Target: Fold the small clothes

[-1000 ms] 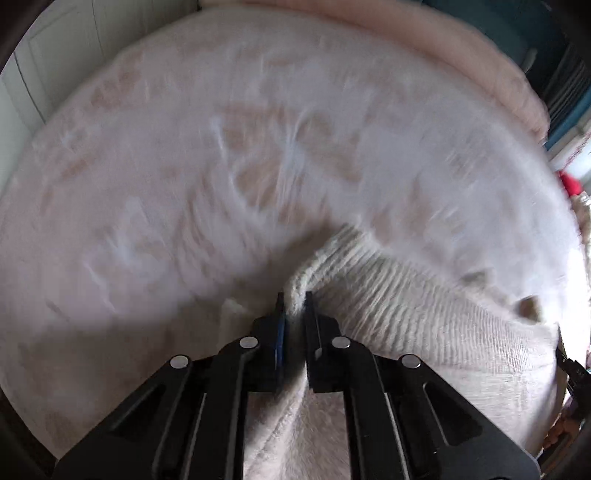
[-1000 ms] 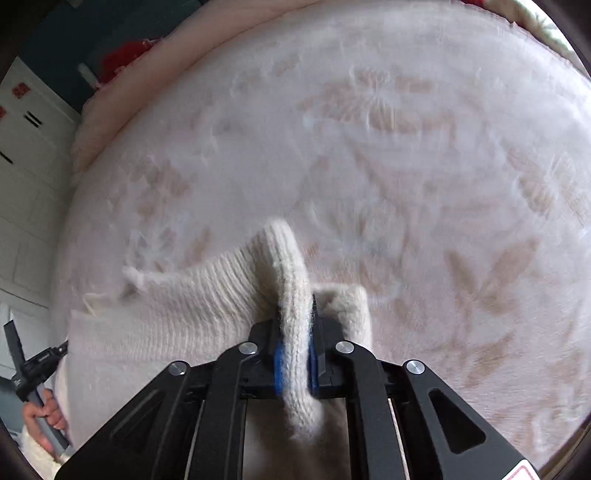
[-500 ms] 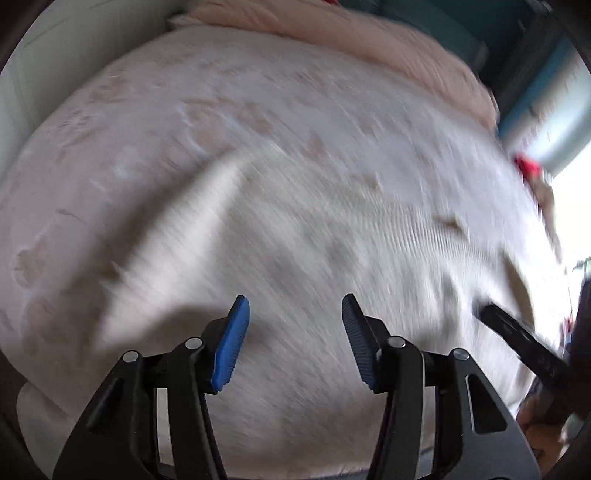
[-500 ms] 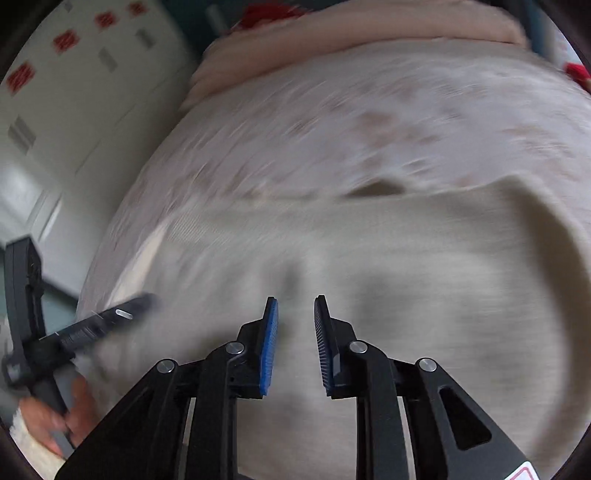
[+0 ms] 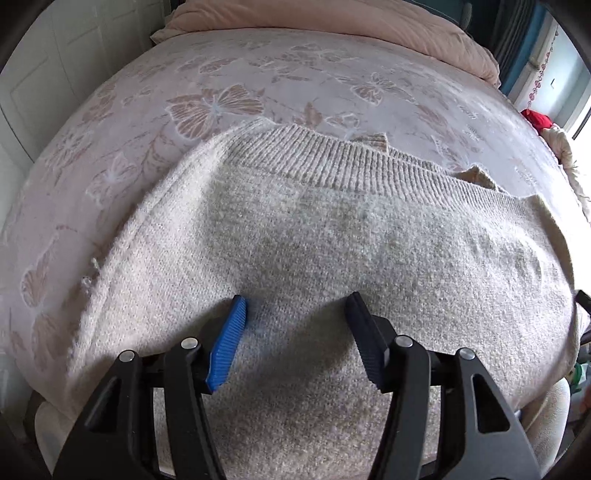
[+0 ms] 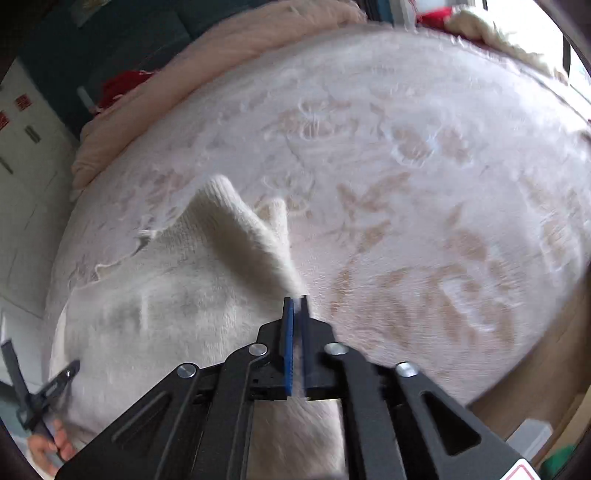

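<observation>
A cream knitted sweater (image 5: 332, 240) lies spread on the butterfly-patterned bedcover (image 5: 221, 103), its ribbed hem at the far side. My left gripper (image 5: 297, 297) hovers over the sweater's middle. Its jaws are opening and the blue pads touch nothing. In the right wrist view the sweater (image 6: 166, 295) fills the lower left. One ridge of knit runs up to my right gripper (image 6: 297, 299) at the sweater's right edge. Its jaws are closing to a narrow slit, and the pads pinch that edge. The left gripper (image 6: 40, 391) shows at the lower left, in a hand.
A rolled pink duvet (image 5: 332, 26) lies along the far side of the bed. Something red (image 5: 535, 118) sits beyond the bed's right corner. White cupboard doors (image 5: 55, 74) stand to the left. The bed's wooden edge (image 6: 535, 369) shows at lower right.
Both grippers let go of the folded knit they held a second ago. The left one opened wide over the flattened sweater. The right one opened, swung right and closed on the sweater's edge.
</observation>
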Demonstrator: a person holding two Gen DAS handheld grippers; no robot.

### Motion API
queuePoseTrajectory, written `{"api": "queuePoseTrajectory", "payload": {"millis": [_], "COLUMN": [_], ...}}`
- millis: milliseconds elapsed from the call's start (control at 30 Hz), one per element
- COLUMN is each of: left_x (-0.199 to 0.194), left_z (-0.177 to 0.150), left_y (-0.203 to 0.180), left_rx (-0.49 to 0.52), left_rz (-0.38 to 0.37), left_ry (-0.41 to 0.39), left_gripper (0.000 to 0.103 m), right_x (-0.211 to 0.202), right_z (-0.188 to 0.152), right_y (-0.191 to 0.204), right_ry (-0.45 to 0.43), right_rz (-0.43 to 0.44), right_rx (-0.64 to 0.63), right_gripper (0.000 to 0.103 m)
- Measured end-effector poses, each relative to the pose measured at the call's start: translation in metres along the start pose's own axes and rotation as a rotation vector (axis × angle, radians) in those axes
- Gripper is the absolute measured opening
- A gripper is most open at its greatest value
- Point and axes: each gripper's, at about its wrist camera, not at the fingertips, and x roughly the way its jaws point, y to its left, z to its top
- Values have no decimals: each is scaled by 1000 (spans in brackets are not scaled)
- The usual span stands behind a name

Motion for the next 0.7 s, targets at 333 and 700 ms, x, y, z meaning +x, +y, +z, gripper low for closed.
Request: {"api": "queuePoseTrajectory", "payload": {"millis": [333, 700], "left_x": [-9, -31], "left_z": [-3, -42], "left_y": [-2, 52], "left_rx": [-4, -135], "left_rz": [31, 15], "left_ry": [15, 43], "left_gripper": [56, 55], "right_x": [5, 28], "right_z": [-32, -51], "right_y": [21, 38], "right_ry": [63, 116], "right_rz": [-28, -52], "right_rx": [-43, -154], "right_gripper": [8, 1]}}
